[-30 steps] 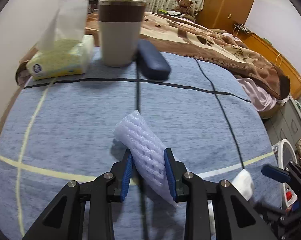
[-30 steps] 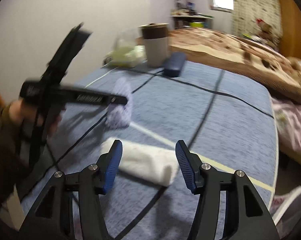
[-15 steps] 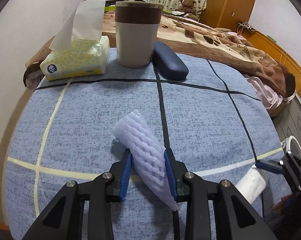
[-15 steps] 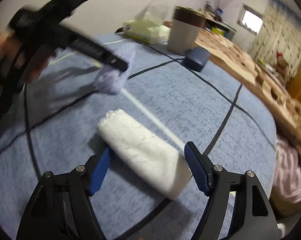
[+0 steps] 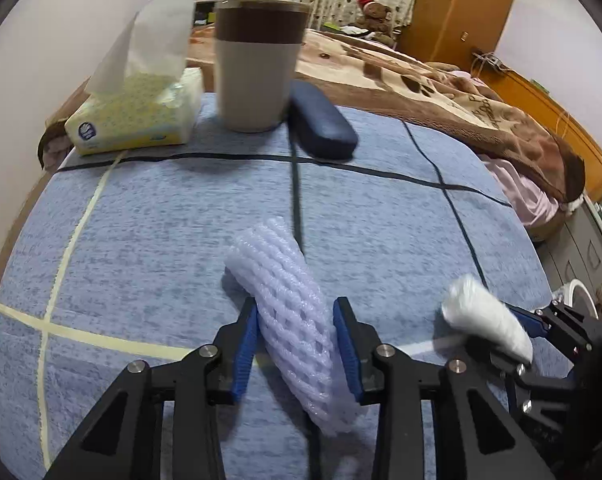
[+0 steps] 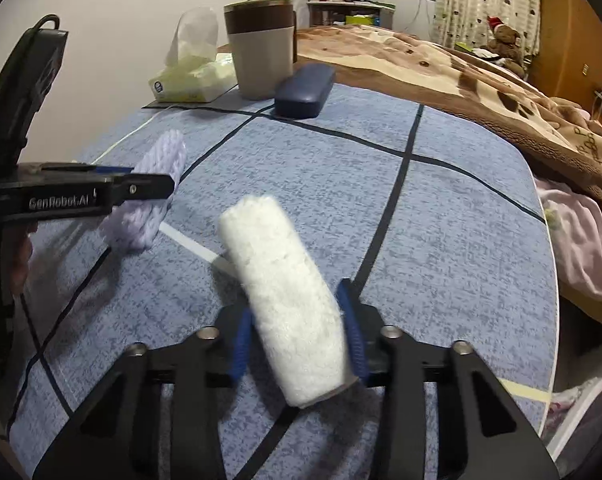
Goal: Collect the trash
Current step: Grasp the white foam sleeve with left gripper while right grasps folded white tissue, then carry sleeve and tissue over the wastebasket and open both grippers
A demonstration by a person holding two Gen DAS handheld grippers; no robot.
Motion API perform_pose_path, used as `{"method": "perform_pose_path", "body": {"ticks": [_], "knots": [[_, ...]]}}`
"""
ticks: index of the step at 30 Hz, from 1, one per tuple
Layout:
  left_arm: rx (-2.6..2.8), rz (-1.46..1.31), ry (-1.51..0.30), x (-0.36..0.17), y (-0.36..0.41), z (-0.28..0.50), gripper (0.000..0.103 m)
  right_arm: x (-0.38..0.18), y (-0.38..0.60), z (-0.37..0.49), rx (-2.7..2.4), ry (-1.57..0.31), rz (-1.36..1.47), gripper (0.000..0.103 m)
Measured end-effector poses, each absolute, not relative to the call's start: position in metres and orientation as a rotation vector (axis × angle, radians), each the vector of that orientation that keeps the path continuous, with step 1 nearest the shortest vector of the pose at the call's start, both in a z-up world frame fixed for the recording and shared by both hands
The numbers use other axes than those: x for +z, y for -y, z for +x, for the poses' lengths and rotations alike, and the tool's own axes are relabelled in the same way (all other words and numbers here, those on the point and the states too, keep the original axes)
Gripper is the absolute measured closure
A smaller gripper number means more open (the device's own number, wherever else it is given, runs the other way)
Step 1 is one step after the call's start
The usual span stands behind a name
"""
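Blue-grey cloth with black and pale yellow lines covers the surface (image 5: 149,216), which stands beside a bed under a brown patterned blanket (image 5: 441,92). At the far edge of the surface a beige trash bin with a brown band (image 5: 257,68) stands between a yellow tissue pack (image 5: 137,116) and a dark blue glasses case (image 5: 323,126), which lies just beside it. The left tool (image 5: 295,344) is clenched on a pale lilac foam fruit net (image 5: 291,312), tilted, its upper end leaning left. The right tool (image 6: 299,340) grips a white foam roll (image 6: 285,292) between its 2 blue pads, the roll tilted with its far end raised off the cloth. Both trash pieces are near the front of the surface, well apart from the bin.
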State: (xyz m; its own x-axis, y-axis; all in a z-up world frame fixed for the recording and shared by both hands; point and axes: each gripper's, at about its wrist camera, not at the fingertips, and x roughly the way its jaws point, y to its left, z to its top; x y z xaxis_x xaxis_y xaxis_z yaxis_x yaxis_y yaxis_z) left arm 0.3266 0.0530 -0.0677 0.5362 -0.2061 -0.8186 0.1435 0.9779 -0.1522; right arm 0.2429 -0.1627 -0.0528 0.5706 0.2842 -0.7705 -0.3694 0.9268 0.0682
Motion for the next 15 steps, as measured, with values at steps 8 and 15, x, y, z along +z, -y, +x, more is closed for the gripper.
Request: {"method": "perform_pose_path", "body": {"ticks": [8, 15], "knots": [[-0.255, -0.036, -0.934, -0.05, -0.029, 0.299, 0.073, -0.043, 0.171, 0.235, 0.378, -0.852, -0.019, 0.073], [-0.286, -0.016, -0.865, -0.025, -0.014, 0.263, 0.074, -0.027, 0.181, 0.216, 0.357, -0.805, 0.054, 0.073]]}}
